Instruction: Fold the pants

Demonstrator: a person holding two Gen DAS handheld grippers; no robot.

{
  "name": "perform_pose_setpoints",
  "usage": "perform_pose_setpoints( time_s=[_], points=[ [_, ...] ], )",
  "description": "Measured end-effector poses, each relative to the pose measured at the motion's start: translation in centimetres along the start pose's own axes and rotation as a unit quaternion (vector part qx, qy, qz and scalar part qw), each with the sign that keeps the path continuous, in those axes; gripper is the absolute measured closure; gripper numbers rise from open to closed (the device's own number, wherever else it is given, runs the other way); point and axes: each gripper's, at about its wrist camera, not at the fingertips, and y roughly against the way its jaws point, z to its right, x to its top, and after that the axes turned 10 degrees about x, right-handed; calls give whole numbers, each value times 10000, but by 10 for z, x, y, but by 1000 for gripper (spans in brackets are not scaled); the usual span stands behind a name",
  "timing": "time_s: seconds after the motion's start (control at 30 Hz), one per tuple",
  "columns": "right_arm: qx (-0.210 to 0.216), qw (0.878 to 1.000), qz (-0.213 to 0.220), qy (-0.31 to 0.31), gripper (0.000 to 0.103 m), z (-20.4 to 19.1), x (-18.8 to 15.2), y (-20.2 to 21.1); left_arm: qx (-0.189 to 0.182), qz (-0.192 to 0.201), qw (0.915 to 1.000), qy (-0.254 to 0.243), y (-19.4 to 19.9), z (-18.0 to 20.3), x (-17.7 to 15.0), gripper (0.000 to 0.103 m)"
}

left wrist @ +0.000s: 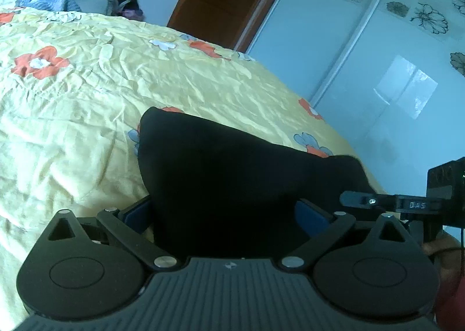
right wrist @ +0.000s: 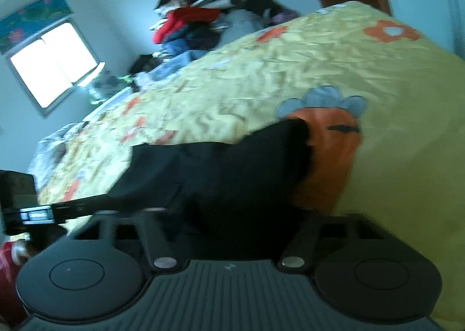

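Left wrist view: lying on the yellow flowered bed (left wrist: 87, 104), black pants (left wrist: 221, 162) bunching between the spread left tongs (left wrist: 223, 215), blue pads (left wrist: 136, 215) flanking the cloth. Right wrist view, blurring: right tongs (right wrist: 232, 220) half closed around the pants (right wrist: 226, 180); pinching or not, impossible telling.

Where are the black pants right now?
The black pants lie on the yellow flowered bedspread near its wardrobe-side edge, running between the left gripper's blue pads in the left wrist view.
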Motion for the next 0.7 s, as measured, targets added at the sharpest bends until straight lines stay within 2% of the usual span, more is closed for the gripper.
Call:
perform_pose_setpoints(
  time_s=[0.07, 0.1, 0.13, 0.2, 0.3, 0.5, 0.6, 0.63, 0.7],
  points=[
    [75, 9999, 34, -77, 65, 1, -3, 2, 257, 41, 9995, -194, 2, 5, -1, 37],
    [97, 9999, 53, -100, 67, -1, -5, 2, 414, 65, 9988, -250, 1, 6, -1, 58],
    [128, 9998, 86, -125, 69, -2, -7, 2, 491, 81, 9985, -220, 3, 4, -1, 67],
    [109, 9997, 151, -181, 71, -5, -8, 2, 431, 98, 9990, 39, 6, -6, -2, 79],
    [92, 9993, 281, -222, 72, -13, -8, 3, 487, 211, 9984, 204, 15, -14, -2, 84],
    [344, 9983, 462, -21, 72, -43, 5, 3, 665, 823, 9943, -95, 48, -8, 2, 86],
    [633, 9969, 460, 119, 72, -60, 18, -8, 875, 1083, 9901, -161, 62, -15, 10, 90],
    [705, 9964, 422, 211, 72, -67, 23, -16, 981, 1182, 9880, -172, 67, -20, 14, 94],
    [835, 9953, 359, 343, 72, -81, 30, -32, 1251, 1368, 9825, -155, 78, -34, 23, 96]
  ],
)
